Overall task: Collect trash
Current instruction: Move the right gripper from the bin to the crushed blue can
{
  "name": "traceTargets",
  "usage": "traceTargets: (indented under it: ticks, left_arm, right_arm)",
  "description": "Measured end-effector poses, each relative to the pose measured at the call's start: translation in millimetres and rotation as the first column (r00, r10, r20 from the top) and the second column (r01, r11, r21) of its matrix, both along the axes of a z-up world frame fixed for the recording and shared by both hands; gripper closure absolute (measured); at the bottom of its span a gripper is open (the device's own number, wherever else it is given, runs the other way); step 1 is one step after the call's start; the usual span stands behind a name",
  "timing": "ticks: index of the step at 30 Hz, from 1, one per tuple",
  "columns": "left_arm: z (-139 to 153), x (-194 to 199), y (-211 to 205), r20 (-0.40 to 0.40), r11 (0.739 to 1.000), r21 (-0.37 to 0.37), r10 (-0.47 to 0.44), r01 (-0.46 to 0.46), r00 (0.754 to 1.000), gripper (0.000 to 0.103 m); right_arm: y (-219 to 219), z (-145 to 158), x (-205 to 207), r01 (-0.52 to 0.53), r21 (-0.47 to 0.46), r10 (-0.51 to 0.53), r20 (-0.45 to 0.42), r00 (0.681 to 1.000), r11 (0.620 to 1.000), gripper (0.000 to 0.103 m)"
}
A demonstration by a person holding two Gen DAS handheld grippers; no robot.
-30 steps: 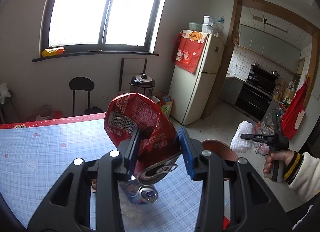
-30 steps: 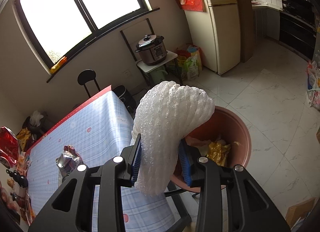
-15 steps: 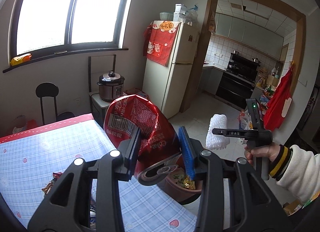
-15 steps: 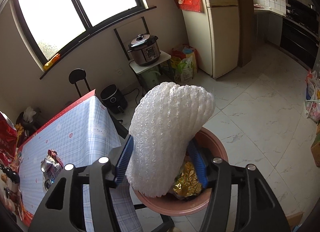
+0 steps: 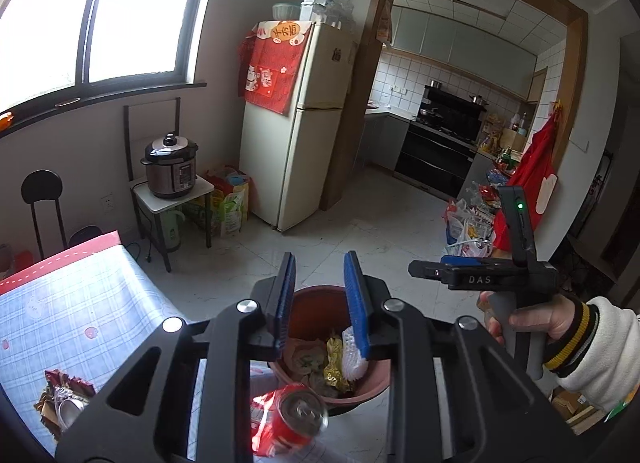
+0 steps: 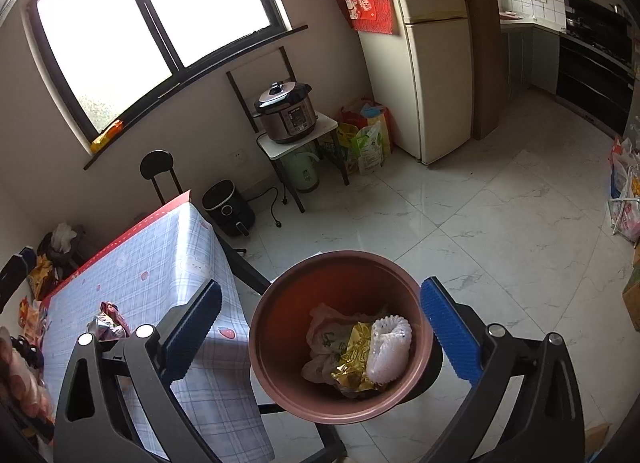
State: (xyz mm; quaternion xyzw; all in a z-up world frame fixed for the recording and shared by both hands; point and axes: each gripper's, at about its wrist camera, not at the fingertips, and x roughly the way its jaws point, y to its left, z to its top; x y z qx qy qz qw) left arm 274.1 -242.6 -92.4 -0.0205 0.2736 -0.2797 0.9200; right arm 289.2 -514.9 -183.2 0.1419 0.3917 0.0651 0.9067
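Nearest me, the left gripper (image 5: 320, 299) has its jaws apart and holds nothing; just below it, at six o'clock, a red can (image 5: 294, 423) with its red wrapper shows blurred, and I cannot tell if it is falling or lying on the table edge. The right gripper (image 6: 320, 333) is spread wide and empty over the brown bin (image 6: 276, 343), where white foam netting (image 6: 388, 351) lies on gold foil (image 6: 354, 359). Further, at nine o'clock, crumpled wrappers (image 6: 109, 321) sit on the checked table (image 6: 160, 247): light, crackly, slippery, likely best pinched at a thick fold.
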Motion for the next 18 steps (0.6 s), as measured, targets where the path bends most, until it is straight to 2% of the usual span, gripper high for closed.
traceTargets:
  ticks: [1,3,7,11,15,18]
  left_arm:
    - [-1.4,7.1,-8.6,-0.002,1.0,0.003,-0.018,0.018,1.0,0.081]
    - [-0.6,20.2,-24.5,0.01,0.999,0.033,-0.033,0.033,0.999,0.084]
    - [9.9,34.1,-33.7,0.036,0.999,0.024,-0.038,0.037,0.999,0.084]
    - [8.7,28.5,-29.4,0.046,0.999,0.045,-0.023,0.021,0.999,0.084]
    - [5.7,19.7,0.7,0.031,0.999,0.019,0.044,-0.045,0.999,0.059]
    - [3.7,13.7,33.2,0.013,0.994,0.015,0.11,-0.11,0.994,0.056]
  right_arm:
    - [-1.2,-1.5,-2.7,0.006,0.004,-0.006,-0.006,1.0,1.0,0.005]
    - [-6.6,-4.0,-9.2,0.015,0.015,-0.015,-0.014,1.0,1.0,0.005]
    - [-15.9,-4.8,-22.3,0.031,0.016,-0.031,-0.013,0.999,0.999,0.005]
    - [-26.4,-6.3,-34.4,0.064,0.031,-0.063,-0.02,0.998,0.997,0.005]
    - [-25.1,-3.7,-44.7,0.065,0.037,-0.064,-0.024,0.998,0.997,0.005]
    - [-15.1,1.1,-47.7,0.04,0.035,-0.039,-0.018,0.999,0.999,0.005]
